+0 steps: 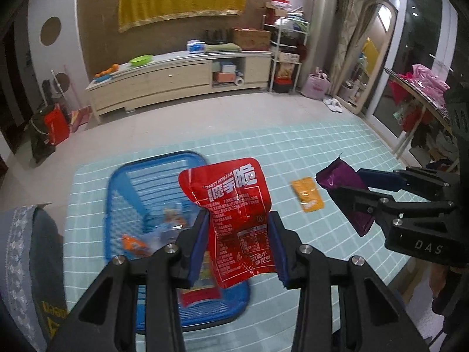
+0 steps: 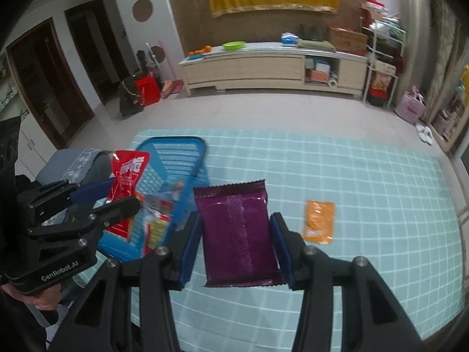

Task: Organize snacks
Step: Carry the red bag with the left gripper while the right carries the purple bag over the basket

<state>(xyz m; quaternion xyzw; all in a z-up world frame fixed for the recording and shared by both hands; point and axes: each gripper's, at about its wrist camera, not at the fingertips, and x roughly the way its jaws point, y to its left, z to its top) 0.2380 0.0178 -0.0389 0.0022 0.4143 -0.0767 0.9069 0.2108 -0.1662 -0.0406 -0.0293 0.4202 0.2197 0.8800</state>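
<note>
My left gripper (image 1: 239, 220) is shut on a red konjac snack pouch (image 1: 234, 205) and holds it above the blue plastic basket (image 1: 146, 176), which has several snack packs inside. My right gripper (image 2: 236, 220) is shut on a purple snack packet (image 2: 237, 228), held above the table just right of the basket (image 2: 181, 152). The purple packet (image 1: 346, 187) and right gripper (image 1: 360, 184) show at the right of the left wrist view. The red pouch (image 2: 126, 176) and left gripper (image 2: 117, 196) show at the left of the right wrist view. An orange packet (image 1: 307, 198) (image 2: 319, 221) lies flat on the table.
The table has a light green checked cloth (image 2: 366, 176). A grey chair back (image 1: 26, 258) stands at the table's left edge. Beyond the table are tiled floor, a long low cabinet (image 1: 181, 76), a mirror (image 1: 369, 55) and a cluttered rack (image 1: 425, 99) on the right.
</note>
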